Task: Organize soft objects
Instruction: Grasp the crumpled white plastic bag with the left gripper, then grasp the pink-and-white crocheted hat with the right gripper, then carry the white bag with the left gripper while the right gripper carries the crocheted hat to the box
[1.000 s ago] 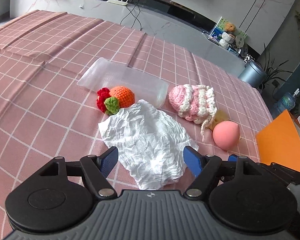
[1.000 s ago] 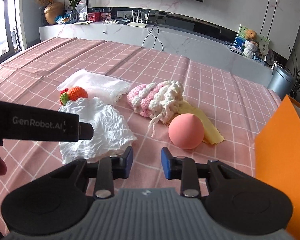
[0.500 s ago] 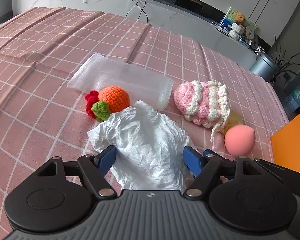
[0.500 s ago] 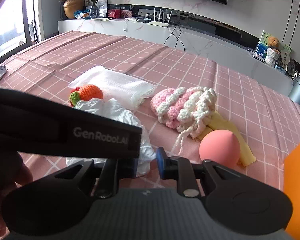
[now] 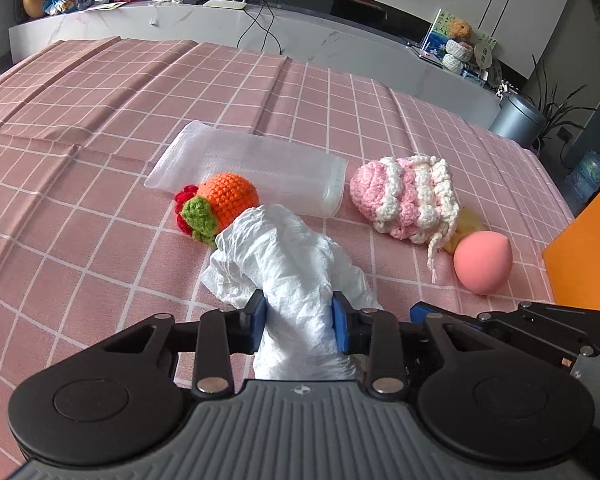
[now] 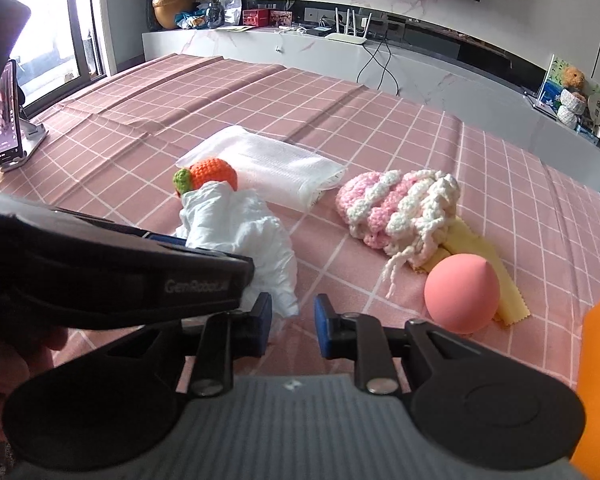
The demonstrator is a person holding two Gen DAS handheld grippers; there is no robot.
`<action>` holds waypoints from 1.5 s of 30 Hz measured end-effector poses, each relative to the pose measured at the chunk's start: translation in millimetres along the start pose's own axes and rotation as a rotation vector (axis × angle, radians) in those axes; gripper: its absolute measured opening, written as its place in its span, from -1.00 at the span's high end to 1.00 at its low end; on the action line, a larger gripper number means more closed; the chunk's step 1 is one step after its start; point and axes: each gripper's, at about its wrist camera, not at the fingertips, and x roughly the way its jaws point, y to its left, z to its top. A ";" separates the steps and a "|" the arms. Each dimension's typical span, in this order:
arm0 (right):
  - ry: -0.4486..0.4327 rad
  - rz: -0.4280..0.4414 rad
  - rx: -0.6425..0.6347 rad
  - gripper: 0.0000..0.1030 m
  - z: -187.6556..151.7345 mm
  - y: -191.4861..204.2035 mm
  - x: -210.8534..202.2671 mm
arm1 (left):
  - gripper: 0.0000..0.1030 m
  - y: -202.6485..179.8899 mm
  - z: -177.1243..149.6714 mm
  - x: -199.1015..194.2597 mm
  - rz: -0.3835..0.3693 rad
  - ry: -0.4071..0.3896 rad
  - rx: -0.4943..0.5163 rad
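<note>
At the lower centre of the frame, the crumpled white cloth point(image 5: 296, 268) is being pinched by the left gripper point(image 5: 299, 322) for tidying, while the right gripper point(image 6: 292, 326) is being held narrowly parted, empty.

Left hand-held gripper point(image 5: 299, 322): matte black linkage arms w/ silver pivot screws, blue pads on fingertips point(image 5: 257, 320), two round black discs either side, ribbed grey housing w/ small round logo at centre. Right hand-held gripper point(image 6: 292, 330): same build. Black body of left unit carries grey "GenRobot.AI" lettering. Bare skin of hand point(image 6: 16, 364) at left edge.
</note>
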 end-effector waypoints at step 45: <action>-0.008 -0.137 -0.036 0.47 59.9 -37.2 51.8 | 0.38 13.9 51.2 -20.2 -0.059 -0.139 -0.010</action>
